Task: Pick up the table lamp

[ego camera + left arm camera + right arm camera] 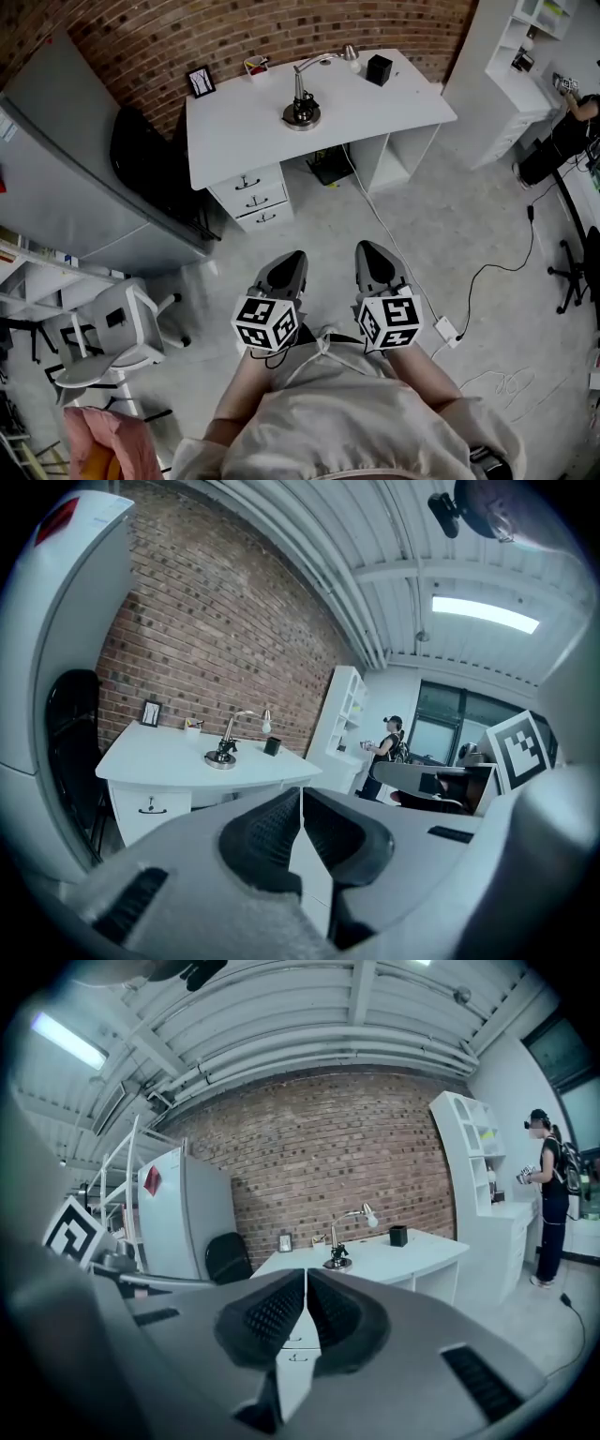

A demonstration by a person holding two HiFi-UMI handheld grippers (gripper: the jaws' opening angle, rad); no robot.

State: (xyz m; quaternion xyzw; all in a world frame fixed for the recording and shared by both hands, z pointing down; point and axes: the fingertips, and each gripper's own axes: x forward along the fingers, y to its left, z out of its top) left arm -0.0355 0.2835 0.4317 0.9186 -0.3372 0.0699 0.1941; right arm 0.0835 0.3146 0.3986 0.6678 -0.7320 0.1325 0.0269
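Brickwork [281, 28] backs a white desk with drawers [234, 131], on which stand, from left to right, a small black-framed picture [200, 82], a silver gooseneck table lamp with a round base [301, 111] near the middle, and a black cube-shaped holder [379, 68]. Well short of the desk, over grey floor, the left gripper [292, 259] has its dark ribbed jaws pressed together on nothing. The right gripper [369, 251] just beside it is likewise closed and empty.

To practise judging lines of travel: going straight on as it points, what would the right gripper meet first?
Probably the desk, near its drawers, below the table lamp; nothing nearer shows, but depth is unclear.
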